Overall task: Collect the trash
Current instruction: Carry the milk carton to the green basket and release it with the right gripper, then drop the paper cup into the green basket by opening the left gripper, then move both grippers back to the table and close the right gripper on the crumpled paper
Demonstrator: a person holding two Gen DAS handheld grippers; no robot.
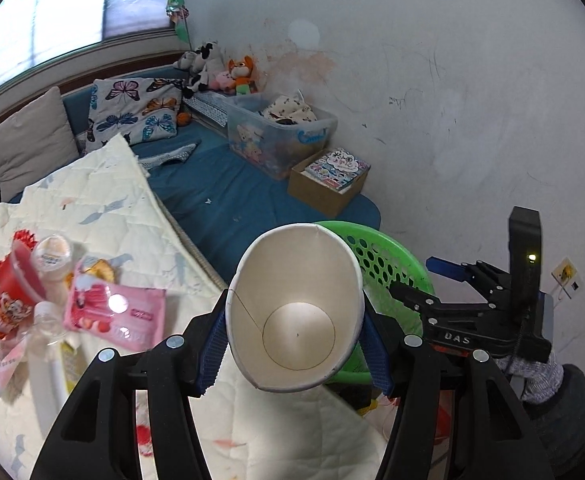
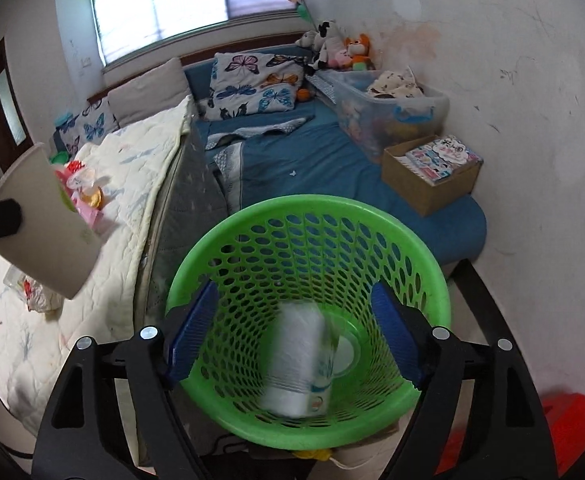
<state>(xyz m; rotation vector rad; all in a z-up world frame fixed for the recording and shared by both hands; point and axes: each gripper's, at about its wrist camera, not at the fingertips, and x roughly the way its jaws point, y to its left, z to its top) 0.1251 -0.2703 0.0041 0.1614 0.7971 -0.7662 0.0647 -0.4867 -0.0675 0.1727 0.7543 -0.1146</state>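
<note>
- Left tongs (image 1: pixel 294 344) clenched on paper cup (image 1: pixel 296 308); could miss green basket (image 2: pixel 312 240) if released early.
- Right tongs (image 2: pixel 292 332) released, empty above the basket at lower centre.

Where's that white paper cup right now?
The paper cup is clamped in the left claw, held beside the bed just short of the green basket.
</note>
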